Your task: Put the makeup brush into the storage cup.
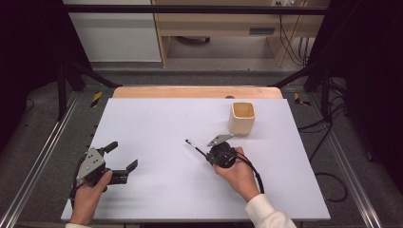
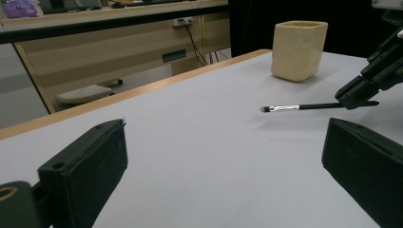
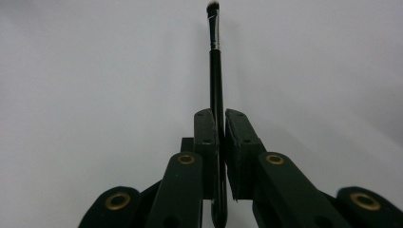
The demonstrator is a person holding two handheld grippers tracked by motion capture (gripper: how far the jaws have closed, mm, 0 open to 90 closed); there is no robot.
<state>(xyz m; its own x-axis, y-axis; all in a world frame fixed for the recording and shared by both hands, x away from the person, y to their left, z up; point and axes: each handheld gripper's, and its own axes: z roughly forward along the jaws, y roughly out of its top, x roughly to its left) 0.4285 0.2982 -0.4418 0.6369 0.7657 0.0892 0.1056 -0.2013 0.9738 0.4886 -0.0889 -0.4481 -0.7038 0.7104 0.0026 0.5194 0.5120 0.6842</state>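
Note:
A thin black makeup brush (image 3: 216, 76) with a silver ferrule and dark bristle tip sticks out from between the jaws of my right gripper (image 3: 220, 116), which is shut on its handle. From above, that right gripper (image 1: 205, 154) sits right of the table's middle, with the brush (image 1: 194, 145) pointing up-left just above the white surface. In the left gripper view the brush (image 2: 304, 107) hovers level over the table. A cream square cup (image 1: 242, 118) stands upright behind the right gripper. My left gripper (image 1: 122, 156) rests open and empty at the near left.
A white mat (image 1: 157, 128) covers the wooden table (image 1: 190, 91). Dark frame posts (image 1: 63, 90) flank the table, and cables (image 1: 332, 180) lie on the floor to the right. A desk and cabinets (image 1: 214, 28) stand beyond the far edge.

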